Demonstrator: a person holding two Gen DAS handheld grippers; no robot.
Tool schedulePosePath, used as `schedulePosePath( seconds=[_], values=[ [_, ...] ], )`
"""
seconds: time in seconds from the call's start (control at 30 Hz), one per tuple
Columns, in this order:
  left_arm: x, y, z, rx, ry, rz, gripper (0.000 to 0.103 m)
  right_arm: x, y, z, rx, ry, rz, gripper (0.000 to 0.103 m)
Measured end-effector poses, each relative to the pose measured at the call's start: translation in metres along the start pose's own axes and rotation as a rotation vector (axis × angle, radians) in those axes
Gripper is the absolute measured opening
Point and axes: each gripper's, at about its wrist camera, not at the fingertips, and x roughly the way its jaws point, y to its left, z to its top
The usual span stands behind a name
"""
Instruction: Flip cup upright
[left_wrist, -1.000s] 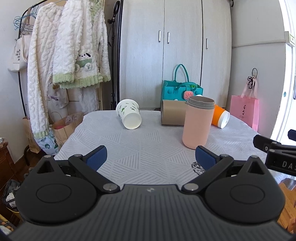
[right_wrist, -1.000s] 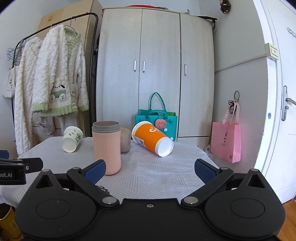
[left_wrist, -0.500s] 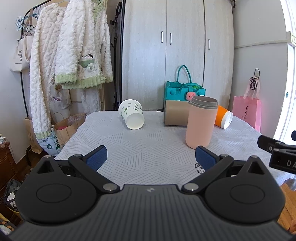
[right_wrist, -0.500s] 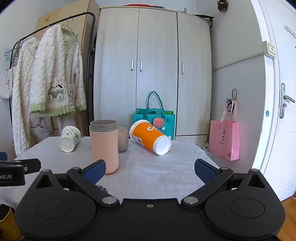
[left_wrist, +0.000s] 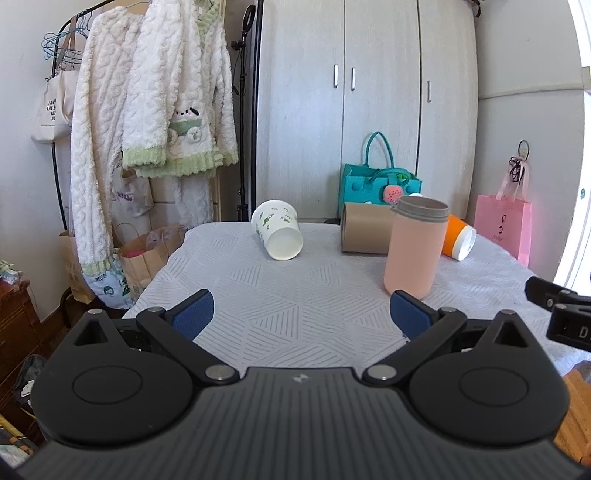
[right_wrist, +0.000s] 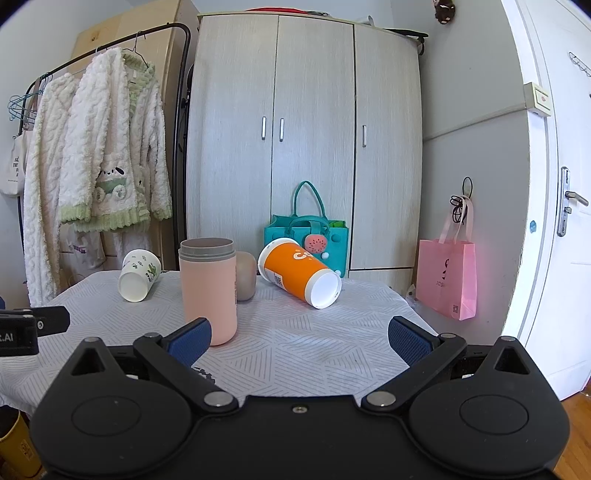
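Note:
A white paper cup with green prints (left_wrist: 277, 229) (right_wrist: 138, 274) lies on its side at the table's far left, mouth toward me. An orange cup (right_wrist: 300, 272) (left_wrist: 458, 239) lies on its side at the far right. A brown cup (left_wrist: 364, 232) (right_wrist: 246, 269) lies on its side behind an upright pink tumbler (left_wrist: 415, 246) (right_wrist: 208, 290). My left gripper (left_wrist: 301, 315) is open and empty over the near table edge. My right gripper (right_wrist: 299, 338) is open and empty, the pink tumbler just beyond its left finger.
The table has a white patterned cloth (left_wrist: 314, 280). A clothes rack with fluffy robes (left_wrist: 147, 110) stands to the left, a wardrobe (right_wrist: 306, 147) behind. A teal bag (right_wrist: 306, 236) and a pink bag (right_wrist: 447, 277) sit beyond the table. A white door (right_wrist: 554, 184) is at right.
Both views have shifted slightly; the cups sit a little lower and closer in frame. Both grippers stay open. No cup has moved.

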Motion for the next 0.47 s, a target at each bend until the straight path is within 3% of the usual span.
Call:
schedulePosePath(
  seconds=[0.47],
  values=[
    [-0.0017,0.0025,-0.0012,0.004,-0.02,0.008,0.103,0.0011,0.0002,-0.0011,-0.001,0.006,-0.006,0.103]
  ],
)
